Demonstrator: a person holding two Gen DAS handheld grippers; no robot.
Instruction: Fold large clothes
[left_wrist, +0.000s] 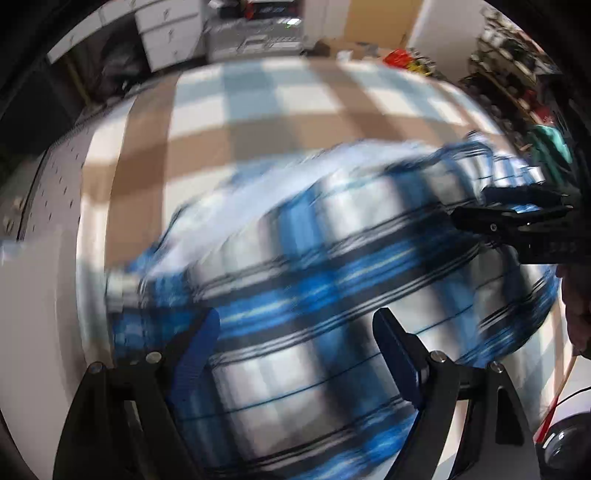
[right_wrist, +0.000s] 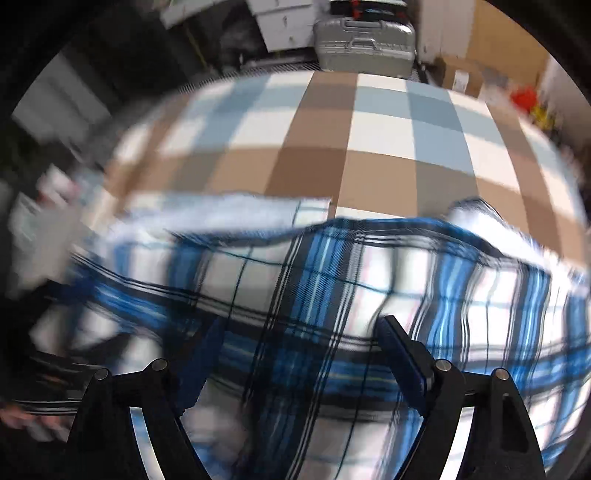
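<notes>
The right gripper (right_wrist: 299, 347) hangs over a blue-and-white plaid shirt (right_wrist: 332, 280), jaws spread wide with nothing pinched between them. The shirt lies across the near part of a checked tablecloth (right_wrist: 314, 147); a silver suitcase (right_wrist: 364, 46) stands beyond the far edge.

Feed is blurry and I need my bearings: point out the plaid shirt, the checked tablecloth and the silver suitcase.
plaid shirt (right_wrist: 325, 280): right wrist view, on its blue-and-white middle.
checked tablecloth (right_wrist: 380, 140): right wrist view, on a bare white square.
silver suitcase (right_wrist: 364, 46): right wrist view, on its front by the handle.

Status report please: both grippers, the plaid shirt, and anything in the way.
Left gripper open above the shirt, nothing held. Right gripper open, nothing pinched. Shirt lies bunched on the checked tablecloth. Nothing in the way.
</notes>
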